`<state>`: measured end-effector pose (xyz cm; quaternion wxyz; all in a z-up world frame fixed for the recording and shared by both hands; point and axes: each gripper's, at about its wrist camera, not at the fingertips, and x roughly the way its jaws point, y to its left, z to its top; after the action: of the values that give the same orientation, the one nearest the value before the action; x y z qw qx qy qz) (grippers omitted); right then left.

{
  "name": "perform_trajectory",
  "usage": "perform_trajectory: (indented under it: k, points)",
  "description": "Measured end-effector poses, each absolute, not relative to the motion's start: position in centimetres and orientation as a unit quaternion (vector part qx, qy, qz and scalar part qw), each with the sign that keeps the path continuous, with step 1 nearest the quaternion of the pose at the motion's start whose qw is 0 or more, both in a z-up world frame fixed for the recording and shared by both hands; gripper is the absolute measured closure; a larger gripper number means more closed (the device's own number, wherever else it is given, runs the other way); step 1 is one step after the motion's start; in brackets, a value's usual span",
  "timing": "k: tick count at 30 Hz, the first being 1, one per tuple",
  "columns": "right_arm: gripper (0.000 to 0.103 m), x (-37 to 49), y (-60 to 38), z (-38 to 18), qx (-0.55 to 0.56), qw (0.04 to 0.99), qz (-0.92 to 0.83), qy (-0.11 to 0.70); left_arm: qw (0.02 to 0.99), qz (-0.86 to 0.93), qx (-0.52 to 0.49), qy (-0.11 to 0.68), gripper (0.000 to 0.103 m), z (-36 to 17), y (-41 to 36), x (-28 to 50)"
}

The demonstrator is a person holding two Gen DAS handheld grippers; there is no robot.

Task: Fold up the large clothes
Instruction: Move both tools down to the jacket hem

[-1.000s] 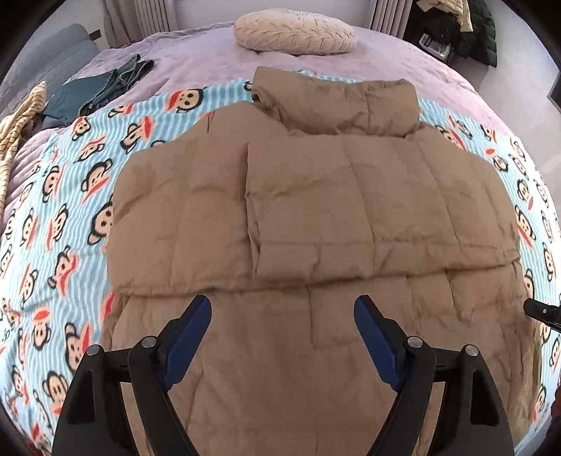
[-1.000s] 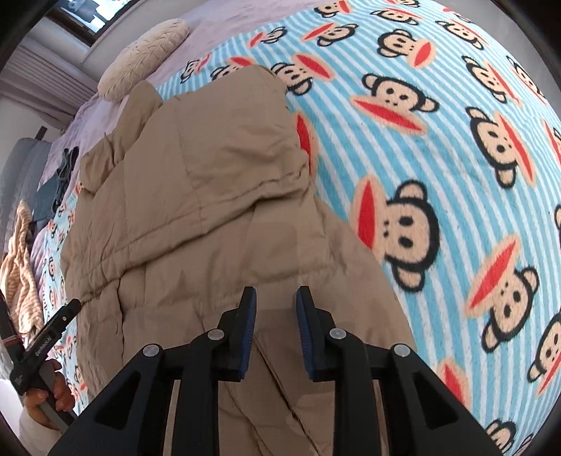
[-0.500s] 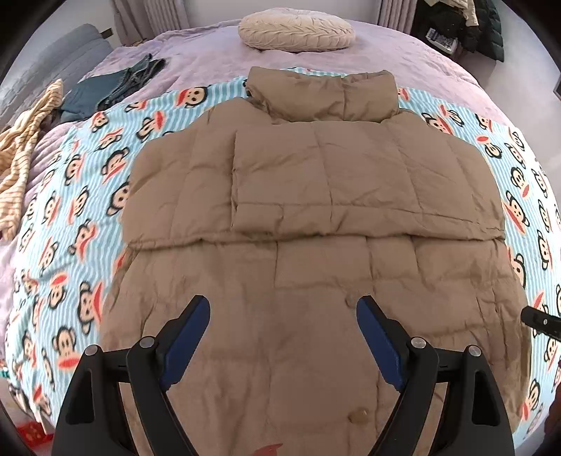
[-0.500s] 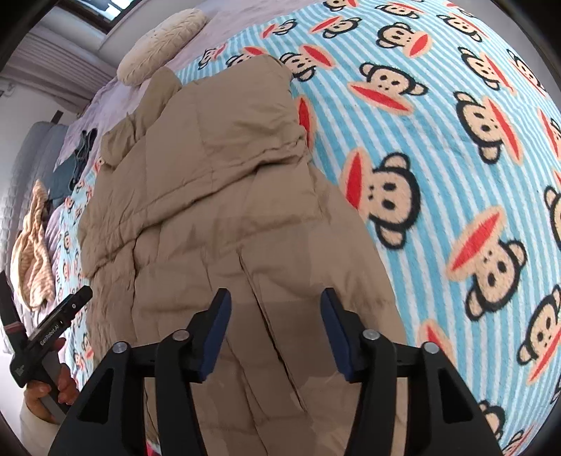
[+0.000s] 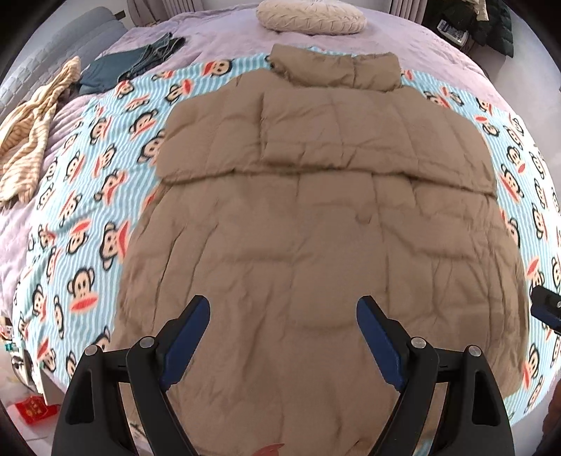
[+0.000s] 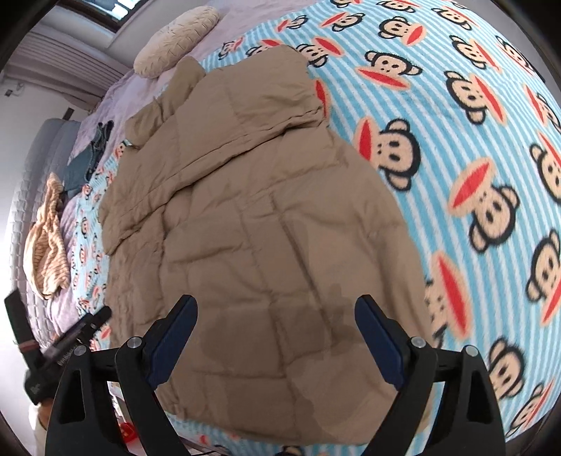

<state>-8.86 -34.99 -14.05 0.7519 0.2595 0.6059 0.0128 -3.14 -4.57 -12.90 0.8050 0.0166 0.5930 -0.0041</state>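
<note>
A tan quilted puffer jacket point(image 5: 315, 217) lies flat on the monkey-print blanket, collar at the far end, both sleeves folded across its upper half. It also shows in the right wrist view point(image 6: 259, 224). My left gripper point(image 5: 282, 336) is open and empty above the jacket's near hem. My right gripper point(image 6: 275, 336) is open and empty above the hem's right side. The right gripper's tip shows at the right edge of the left wrist view point(image 5: 547, 308).
The blue striped monkey blanket point(image 5: 91, 196) covers a lilac bed point(image 5: 224, 38). A cream cushion point(image 5: 310, 15) lies at the head. Dark jeans point(image 5: 133, 65) and a striped beige garment point(image 5: 31, 129) lie at the far left. Dark clothes are piled at the back right point(image 5: 491, 21).
Both grippers have pulled back toward the jacket's hem, so more of the jacket shows. The right gripper, nearly shut one second ago, has opened wide. The jacket has not moved.
</note>
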Motion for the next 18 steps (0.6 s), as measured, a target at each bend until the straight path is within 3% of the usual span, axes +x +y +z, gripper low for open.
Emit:
perform_trajectory:
  k: [10,13,18]
  points:
    - [0.01,-14.8,-30.2,-14.9,0.299,0.73,-0.014,0.614,0.788,-0.022,0.032,0.615,0.016,-14.0,0.2,-8.1]
    - [0.0,-16.4,-29.4,-15.5,0.32,0.719,-0.027,0.616,0.784,-0.021,0.034,0.619,0.016,-14.3,1.6,-9.3]
    - [0.0,-18.2,-28.9,-15.8,0.328,0.717,-0.047,0.613,0.78,-0.017,0.034,0.625,0.016,-14.6,3.6,-10.8]
